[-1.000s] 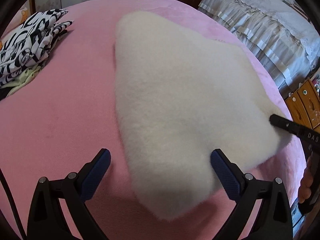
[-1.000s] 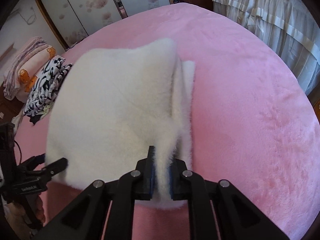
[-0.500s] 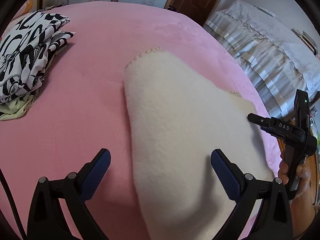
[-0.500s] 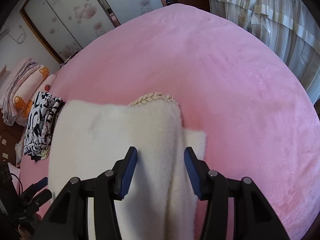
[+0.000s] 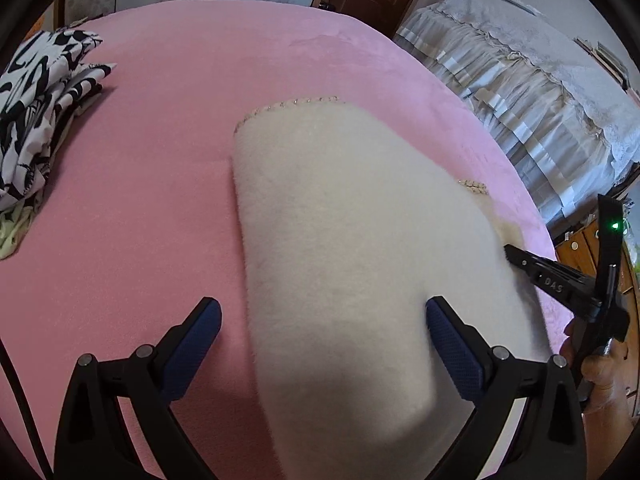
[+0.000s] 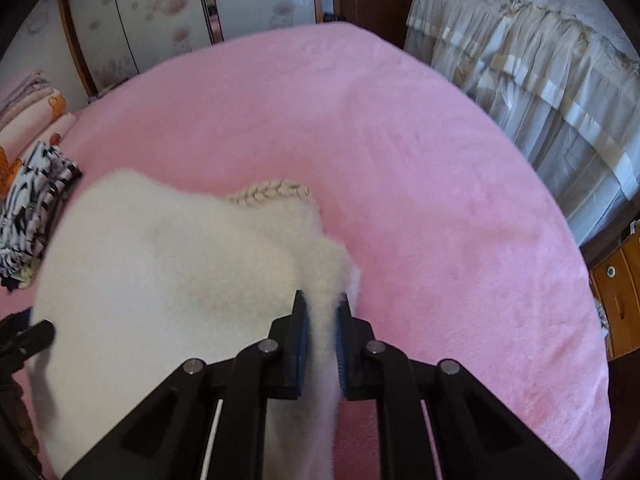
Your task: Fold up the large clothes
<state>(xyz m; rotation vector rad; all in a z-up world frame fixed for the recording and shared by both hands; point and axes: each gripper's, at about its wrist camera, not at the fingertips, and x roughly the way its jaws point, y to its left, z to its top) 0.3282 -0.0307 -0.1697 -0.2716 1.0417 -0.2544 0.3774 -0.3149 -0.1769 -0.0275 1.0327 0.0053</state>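
A cream fleece garment (image 5: 352,248) lies folded on the pink bed, with a braided trim along its far edge (image 5: 292,105). It also shows in the right wrist view (image 6: 168,256). My left gripper (image 5: 320,348) is open, its jaws wide apart over the garment's near end, holding nothing. My right gripper (image 6: 322,320) is shut on a fold of the fleece garment at its right edge. The right gripper also shows at the right of the left wrist view (image 5: 516,254).
A pile of black-and-white patterned clothes (image 5: 36,120) sits at the bed's left side. A second bed with a grey frilled cover (image 5: 520,80) stands to the right. Wooden drawers (image 6: 620,300) stand beyond the bed's right edge. Wardrobe doors (image 6: 160,20) are behind.
My right gripper was shut on the garment, opened half a second ago, and has shut again on a fold at the right edge. The garment now lies shorter, folded over. The left gripper stayed open.
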